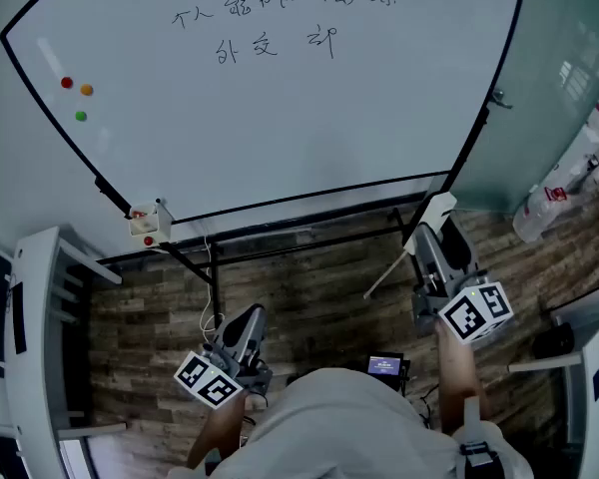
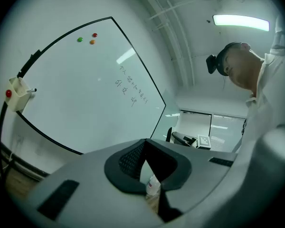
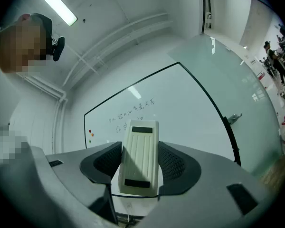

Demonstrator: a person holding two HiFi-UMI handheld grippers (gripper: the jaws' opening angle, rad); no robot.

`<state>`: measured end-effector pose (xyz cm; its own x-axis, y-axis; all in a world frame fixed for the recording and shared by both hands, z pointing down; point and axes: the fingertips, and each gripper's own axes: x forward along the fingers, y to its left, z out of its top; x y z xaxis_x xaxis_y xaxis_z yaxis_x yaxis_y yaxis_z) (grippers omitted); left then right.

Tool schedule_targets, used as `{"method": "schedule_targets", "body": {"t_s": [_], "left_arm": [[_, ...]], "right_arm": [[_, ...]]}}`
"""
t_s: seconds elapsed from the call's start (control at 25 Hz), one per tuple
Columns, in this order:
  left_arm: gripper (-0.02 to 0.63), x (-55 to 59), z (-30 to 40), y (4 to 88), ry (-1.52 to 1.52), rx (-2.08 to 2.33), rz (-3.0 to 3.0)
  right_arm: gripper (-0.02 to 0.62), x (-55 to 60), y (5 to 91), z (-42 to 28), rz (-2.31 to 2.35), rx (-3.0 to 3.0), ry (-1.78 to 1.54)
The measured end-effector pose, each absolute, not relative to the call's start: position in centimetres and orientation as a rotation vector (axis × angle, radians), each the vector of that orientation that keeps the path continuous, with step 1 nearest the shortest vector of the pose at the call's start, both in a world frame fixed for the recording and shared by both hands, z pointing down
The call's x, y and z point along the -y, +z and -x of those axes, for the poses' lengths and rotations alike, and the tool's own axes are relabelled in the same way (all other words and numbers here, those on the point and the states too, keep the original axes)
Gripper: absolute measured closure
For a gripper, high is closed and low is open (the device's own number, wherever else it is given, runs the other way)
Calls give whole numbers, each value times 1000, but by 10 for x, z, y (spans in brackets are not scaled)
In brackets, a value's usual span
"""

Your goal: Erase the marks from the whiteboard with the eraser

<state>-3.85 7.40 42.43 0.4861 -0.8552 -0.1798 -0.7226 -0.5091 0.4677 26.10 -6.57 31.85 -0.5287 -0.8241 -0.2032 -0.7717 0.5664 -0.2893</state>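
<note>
A: Though the eraser (image 3: 139, 148) is already in hand, has any of the board (image 1: 329, 128) been wiped?

B: None, by my reading. Take it from the left. Three magnets (image 1: 81, 116), red, orange and green, sit near the left edge. Below them a small box (image 1: 147, 222) hangs at the board's lower corner with something red in it.

A: And the left gripper (image 2: 147, 172)?

B: It is low, well below the board. Its jaws are drawn together and nothing is between them. It has no part in the work at this point.

A: Then the marks (image 1: 264, 46)?

B: There are two lines of dark handwriting high on the board, a longer line above and a shorter one below. Every stroke looks whole. I see no smear and no cleared patch around them, so I judge the erasing not yet begun.

A: Can you read them?

B: No. They look like handwritten characters, but they are too small and loose for me to make out.

A: Where is the eraser?

B: The right gripper (image 1: 431, 239) has its jaws clamped on the eraser's two long sides. The cream block points up toward the board but sits under the bottom edge, well apart from the writing. So the grasp is done. What is left is the lift to the writing and all of the wiping.

A: Any other print?

B: Only the square markers on the gripper cubes, which carry no words. A small screen (image 1: 384, 365) glows blue by the person's chest, and a bottle (image 1: 539, 208) at the far right bears a red label. Neither can be read.
</note>
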Motion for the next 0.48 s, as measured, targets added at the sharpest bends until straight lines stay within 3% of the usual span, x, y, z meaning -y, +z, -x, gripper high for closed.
{"method": "schedule_targets", "body": {"t_s": [0.48], "left_arm": [[600, -84, 65, 431, -580, 1318, -2386]], "right_arm": [[336, 56, 326, -242, 1373, -2513, -235]]}}
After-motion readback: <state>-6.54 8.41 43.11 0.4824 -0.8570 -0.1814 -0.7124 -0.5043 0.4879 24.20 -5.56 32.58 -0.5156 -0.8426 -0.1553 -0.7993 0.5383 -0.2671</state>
